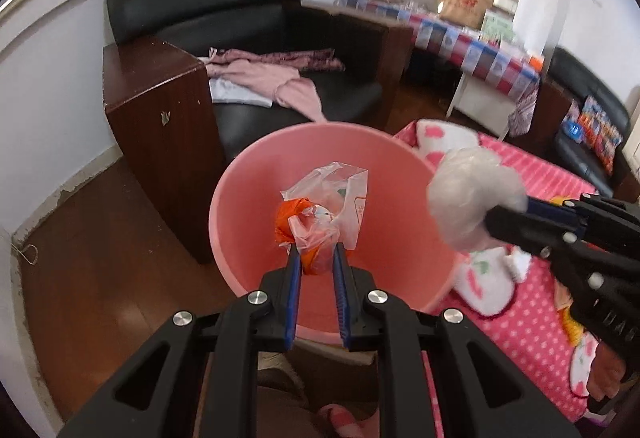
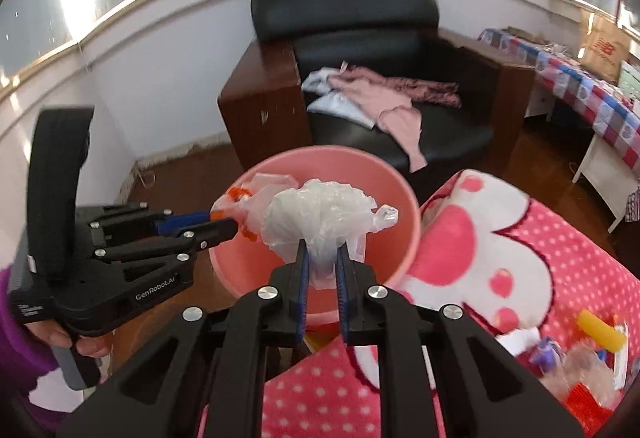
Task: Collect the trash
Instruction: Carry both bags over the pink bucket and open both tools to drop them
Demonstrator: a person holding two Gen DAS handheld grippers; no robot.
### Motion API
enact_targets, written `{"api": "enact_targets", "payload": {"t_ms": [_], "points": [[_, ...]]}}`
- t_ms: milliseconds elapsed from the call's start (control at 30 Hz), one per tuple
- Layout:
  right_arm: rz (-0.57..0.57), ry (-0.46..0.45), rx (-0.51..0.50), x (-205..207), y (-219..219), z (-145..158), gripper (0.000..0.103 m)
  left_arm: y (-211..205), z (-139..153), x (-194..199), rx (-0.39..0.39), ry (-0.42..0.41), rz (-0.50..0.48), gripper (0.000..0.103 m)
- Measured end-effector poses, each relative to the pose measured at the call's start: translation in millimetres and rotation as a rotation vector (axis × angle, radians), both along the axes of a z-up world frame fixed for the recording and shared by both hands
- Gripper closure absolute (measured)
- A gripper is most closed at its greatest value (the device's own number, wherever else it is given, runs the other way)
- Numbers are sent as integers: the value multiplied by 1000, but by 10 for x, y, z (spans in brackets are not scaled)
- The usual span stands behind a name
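Observation:
A pink round bin [image 1: 248,222] stands on the floor beside the pink dotted blanket [image 1: 532,326]. My left gripper [image 1: 316,254] is shut on an orange and clear plastic wrapper [image 1: 316,222], held over the bin's mouth. From the right, my right gripper [image 1: 492,220] comes in, shut on a crumpled white plastic bag [image 1: 468,193] at the bin's rim. In the right wrist view the white plastic bag [image 2: 320,222] sits between the pads of the right gripper [image 2: 322,262] above the bin [image 2: 400,205], and the left gripper [image 2: 236,224] holds the wrapper [image 2: 240,205] at the left.
A black armchair [image 1: 224,9] with wooden sides and pink clothes [image 1: 272,77] stands behind the bin. More trash [image 2: 592,358] lies on the blanket [image 2: 552,238] at the right. A table with a checked cloth [image 1: 472,45] and another dark seat [image 1: 588,105] are at the far right.

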State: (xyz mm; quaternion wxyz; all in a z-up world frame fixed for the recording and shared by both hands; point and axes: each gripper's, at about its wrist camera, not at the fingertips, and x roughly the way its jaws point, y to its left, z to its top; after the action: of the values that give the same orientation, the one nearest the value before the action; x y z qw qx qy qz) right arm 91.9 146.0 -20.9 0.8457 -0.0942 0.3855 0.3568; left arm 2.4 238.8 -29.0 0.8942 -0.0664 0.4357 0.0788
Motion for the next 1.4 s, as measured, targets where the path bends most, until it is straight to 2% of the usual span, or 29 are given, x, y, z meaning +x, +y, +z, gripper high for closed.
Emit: {"api": "enact_targets", "payload": {"t_ms": [233, 567, 733, 800, 933, 1067, 1233, 1400], "points": [[25, 50, -122, 110, 208, -295, 90, 48, -172, 236, 5, 89, -26, 88], [37, 80, -171, 151, 291, -418, 90, 46, -268, 286, 25, 136, -28, 80], [37, 105, -190, 180, 326, -483, 90, 67, -240, 273, 20, 126, -26, 68], [35, 119, -192, 204, 346, -510, 86, 64, -237, 256, 17, 119, -29, 62], [29, 134, -183, 219, 339, -534, 81, 81, -219, 230, 4, 103, -30, 60], [24, 137, -173, 222, 327, -528, 69, 91, -184, 205, -5, 85, -25, 58], [20, 129, -156, 206, 294, -490, 69, 103, -138, 162, -27, 56, -21, 58], [11, 118, -131, 172, 221, -428, 69, 57, -95, 129, -42, 29, -41, 51]]}}
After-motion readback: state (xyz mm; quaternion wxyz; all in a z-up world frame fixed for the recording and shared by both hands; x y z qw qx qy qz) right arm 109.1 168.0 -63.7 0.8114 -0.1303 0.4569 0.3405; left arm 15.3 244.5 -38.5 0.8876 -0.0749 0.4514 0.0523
